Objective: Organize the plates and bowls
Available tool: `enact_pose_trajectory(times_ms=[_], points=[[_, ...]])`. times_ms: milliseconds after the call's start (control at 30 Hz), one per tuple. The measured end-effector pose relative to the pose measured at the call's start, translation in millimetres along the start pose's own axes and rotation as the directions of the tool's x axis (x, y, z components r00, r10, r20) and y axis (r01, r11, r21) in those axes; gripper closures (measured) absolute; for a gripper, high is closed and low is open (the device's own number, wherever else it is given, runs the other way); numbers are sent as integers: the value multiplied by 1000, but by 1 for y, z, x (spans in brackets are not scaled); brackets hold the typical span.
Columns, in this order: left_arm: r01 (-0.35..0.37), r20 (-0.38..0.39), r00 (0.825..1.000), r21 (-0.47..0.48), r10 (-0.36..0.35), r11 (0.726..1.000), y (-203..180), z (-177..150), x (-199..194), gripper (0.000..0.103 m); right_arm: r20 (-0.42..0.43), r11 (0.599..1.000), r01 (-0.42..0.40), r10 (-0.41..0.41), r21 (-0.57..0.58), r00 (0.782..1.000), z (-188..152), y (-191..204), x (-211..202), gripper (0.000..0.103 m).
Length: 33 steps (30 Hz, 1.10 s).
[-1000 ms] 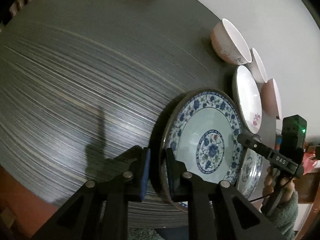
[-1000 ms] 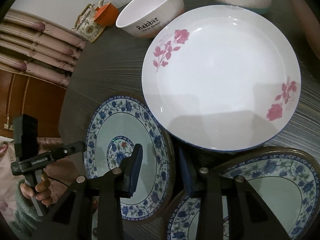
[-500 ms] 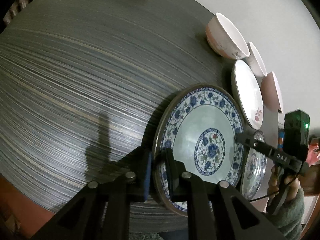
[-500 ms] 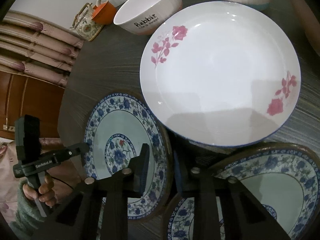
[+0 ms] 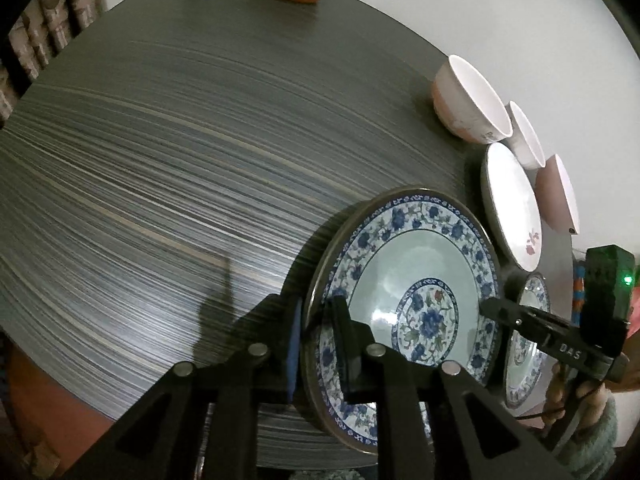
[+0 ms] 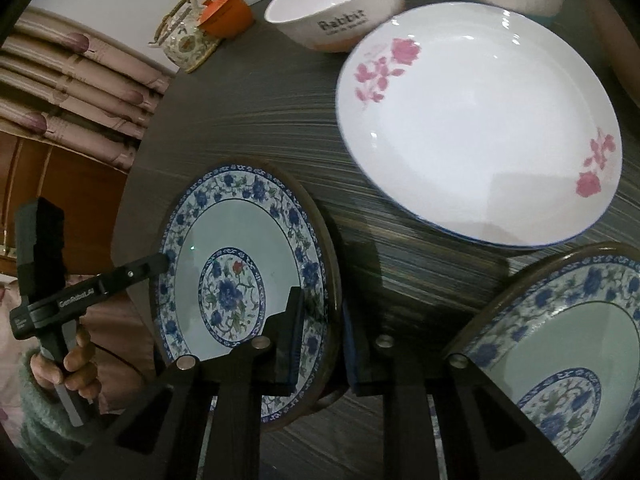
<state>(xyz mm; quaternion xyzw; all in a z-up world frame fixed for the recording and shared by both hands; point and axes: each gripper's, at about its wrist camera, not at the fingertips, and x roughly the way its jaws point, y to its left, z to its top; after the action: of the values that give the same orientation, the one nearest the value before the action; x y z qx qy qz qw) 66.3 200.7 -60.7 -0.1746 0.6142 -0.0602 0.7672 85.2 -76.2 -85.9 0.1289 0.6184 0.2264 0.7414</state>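
Both grippers clamp the same blue-patterned plate [image 5: 404,292] by its rim: the left gripper [image 5: 316,344] grasps the near edge in its own view, and the right gripper [image 6: 320,340] grasps the opposite edge, with one pad inside the rim and one outside. The plate sits tilted over the dark round table [image 5: 160,160]. Just beside it lie a second blue-patterned plate [image 6: 560,360], a white rose plate [image 6: 480,128] and the "Rabbit" bowl [image 6: 336,12].

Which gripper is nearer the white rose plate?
Right. The right gripper grips the blue plate on its edge facing the white rose plate; the left gripper grips the far edge.
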Motion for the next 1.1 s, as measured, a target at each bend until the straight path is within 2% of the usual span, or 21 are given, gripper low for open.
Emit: enact_pose_trajectory(times_ms=[467, 533, 600, 667, 733, 800, 900, 933, 1033, 1100], points=[[-22, 8, 1000, -1, 22, 1000, 3, 0, 8, 85, 2, 1000, 21, -21, -11, 1000, -2, 10, 11, 83], [-13, -2, 1000, -20, 13, 1000, 2, 2, 12, 81, 12, 1000, 25, -25, -17, 1000, -3, 12, 10, 83], [-12, -18, 1000, -41, 11, 999, 5, 2, 14, 75, 24, 999, 24, -24, -28, 999, -2, 12, 10, 75], [-17, -17, 1000, -51, 17, 999, 8, 0, 12, 73, 56, 998, 50, -48, -30, 997, -4, 12, 5, 48], [-35, -7, 999, -58, 34, 998, 9, 0, 9, 72, 74, 994, 100, -97, -35, 992, -5, 12, 0, 36], [-35, 11, 999, -68, 36, 997, 11, 1, 4, 72, 102, 992, 116, -112, -38, 988, -8, 9, -8, 37], [-23, 62, 998, -89, 29, 996, 12, 2, -7, 72, 143, 997, 77, -73, -18, 987, -16, 3, -26, 36], [-20, 92, 995, -86, 28, 996, 11, 2, -12, 72, 171, 999, 48, -45, -11, 984, -22, 1, -37, 33], [-36, 186, 982, -40, 43, 999, -2, 0, -28, 72, 233, 1000, -5, 4, 4, 973, -42, -2, -58, 13], [-47, 243, 969, 21, 40, 999, -18, -4, -36, 72, 251, 1000, -22, 17, 17, 968, -58, -10, -70, 13]])
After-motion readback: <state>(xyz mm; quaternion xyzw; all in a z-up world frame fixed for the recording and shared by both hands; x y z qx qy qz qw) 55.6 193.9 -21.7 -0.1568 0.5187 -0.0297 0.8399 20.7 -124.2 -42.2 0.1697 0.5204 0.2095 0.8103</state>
